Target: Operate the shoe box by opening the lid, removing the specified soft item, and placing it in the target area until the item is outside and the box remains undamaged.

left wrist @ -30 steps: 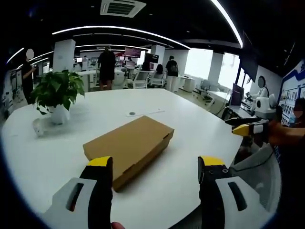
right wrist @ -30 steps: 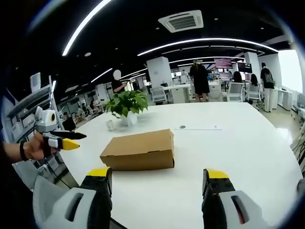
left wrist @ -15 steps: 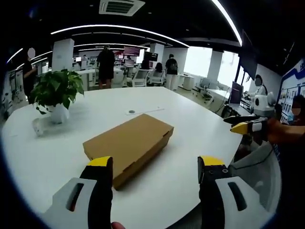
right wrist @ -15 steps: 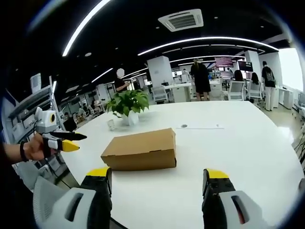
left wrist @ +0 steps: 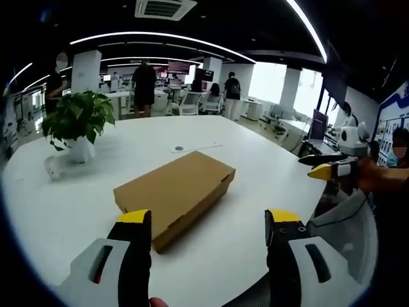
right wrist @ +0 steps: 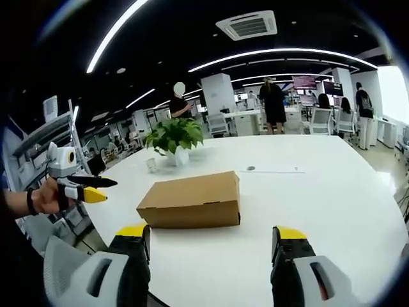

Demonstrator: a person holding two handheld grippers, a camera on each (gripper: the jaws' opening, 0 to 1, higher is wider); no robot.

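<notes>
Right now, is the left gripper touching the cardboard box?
Apart. In the right gripper view the left gripper hangs off the table edge, with bare tabletop between it and the closed cardboard box.

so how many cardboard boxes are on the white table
1. The closed brown shoe box lies on the white table ahead of both open grippers, with a potted plant beyond it. Nothing in either view hides a second box.

Open-plan office: big white table (left wrist: 255,166), potted plant (left wrist: 77,125), desks and swivel chairs (right wrist: 319,120), ceiling light strips (right wrist: 281,52), standing people (left wrist: 144,86).
</notes>
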